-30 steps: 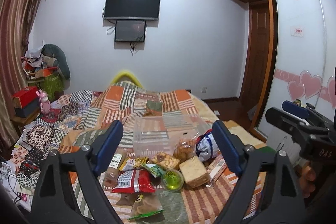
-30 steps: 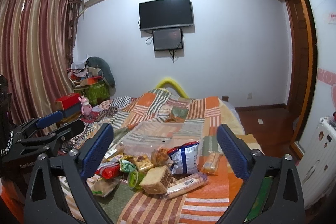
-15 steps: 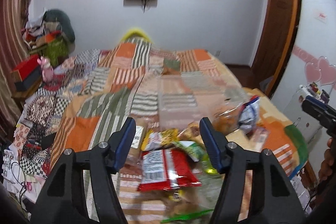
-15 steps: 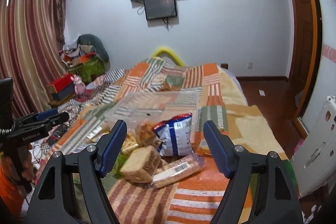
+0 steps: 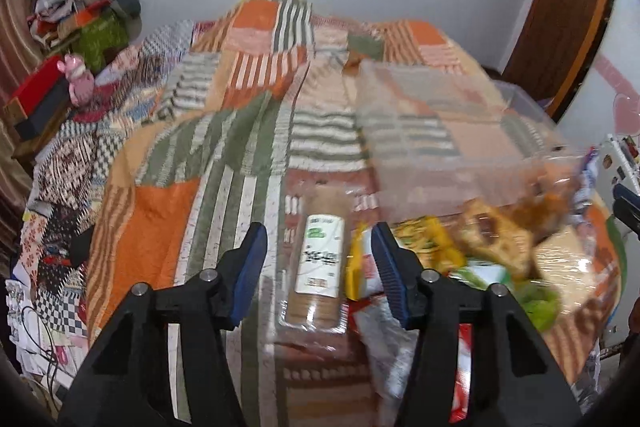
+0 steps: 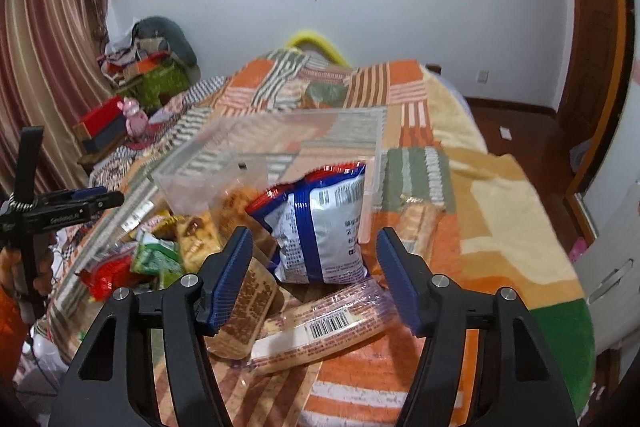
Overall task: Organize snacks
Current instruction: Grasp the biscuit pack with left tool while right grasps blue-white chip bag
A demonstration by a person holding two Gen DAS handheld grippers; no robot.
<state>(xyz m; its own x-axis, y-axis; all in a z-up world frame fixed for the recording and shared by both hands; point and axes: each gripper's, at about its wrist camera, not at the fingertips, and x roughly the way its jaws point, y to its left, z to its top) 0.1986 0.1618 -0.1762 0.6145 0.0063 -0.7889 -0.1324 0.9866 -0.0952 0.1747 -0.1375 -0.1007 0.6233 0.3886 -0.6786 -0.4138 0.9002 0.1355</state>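
Note:
Several snack packs lie in a heap on the patchwork bedspread (image 5: 168,219). My left gripper (image 5: 318,259) is open, its jaws either side of a clear biscuit pack with a white label (image 5: 320,263), just above it. My right gripper (image 6: 314,267) is open in front of a blue and white snack bag (image 6: 320,227). A long wafer pack with a barcode (image 6: 320,327) and a brown bread block (image 6: 248,311) lie under it. A clear plastic box (image 6: 272,151) stands behind the heap; it also shows in the left wrist view (image 5: 440,123).
The left gripper shows at the left of the right wrist view (image 6: 60,211). Red and green packs (image 6: 132,263) lie at the heap's left. A red box and pink toy (image 6: 116,119) sit on a side table. The bed's right edge drops to the floor (image 6: 520,131).
Both grippers have moved forward and down toward the snack heap. The left one shifted left over the biscuit pack; the right one closed in on the blue bag.

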